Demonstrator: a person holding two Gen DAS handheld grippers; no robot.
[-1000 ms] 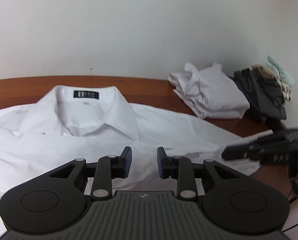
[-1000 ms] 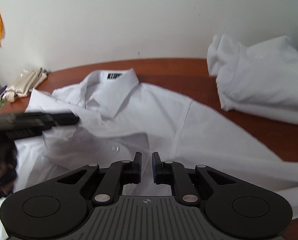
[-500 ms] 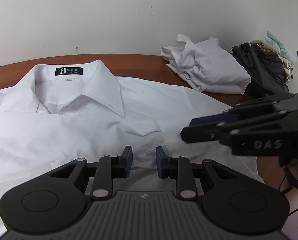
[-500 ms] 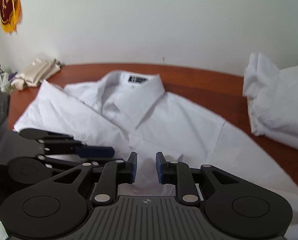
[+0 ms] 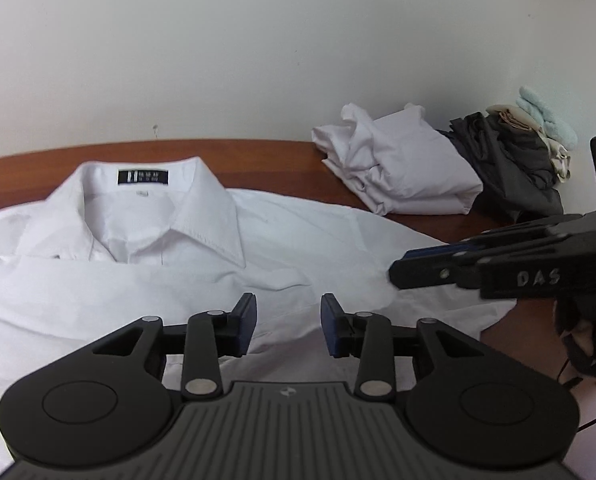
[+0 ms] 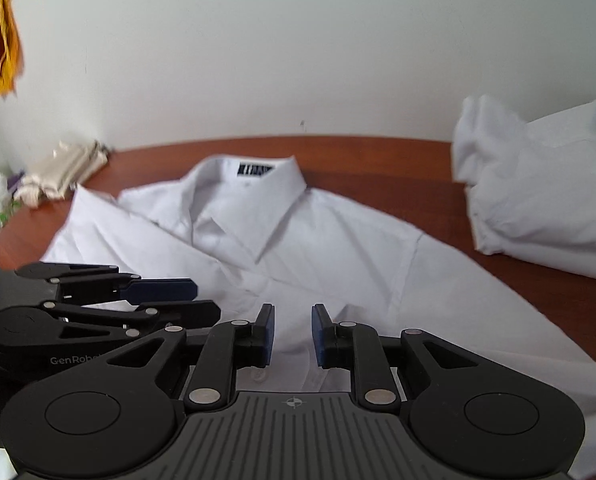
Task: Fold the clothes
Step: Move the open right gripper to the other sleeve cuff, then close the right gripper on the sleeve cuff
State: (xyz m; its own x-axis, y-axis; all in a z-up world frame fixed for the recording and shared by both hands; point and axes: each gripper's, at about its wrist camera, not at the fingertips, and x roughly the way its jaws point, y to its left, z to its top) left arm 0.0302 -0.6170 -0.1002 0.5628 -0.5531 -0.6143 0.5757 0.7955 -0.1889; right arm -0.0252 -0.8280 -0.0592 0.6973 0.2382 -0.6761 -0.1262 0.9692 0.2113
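Seemingly the fold has barely begun. From the left wrist view, the white dress shirt (image 5: 202, 264) lies spread face up on the brown desk (image 5: 266, 168), collar toward the wall, its front still wrinkled. The left hand-held gripper (image 5: 288, 330) hovers over the lower front, jaws just opened to a moderate gap with no cloth between them. A folded white garment (image 5: 401, 176) and a dark pile (image 5: 513, 168) sit at the far right — probably finished work.

From the right wrist view, the right hand-held gripper (image 6: 293, 336) has a narrow gap — empty too. Sleeves and body all remain to be folded.
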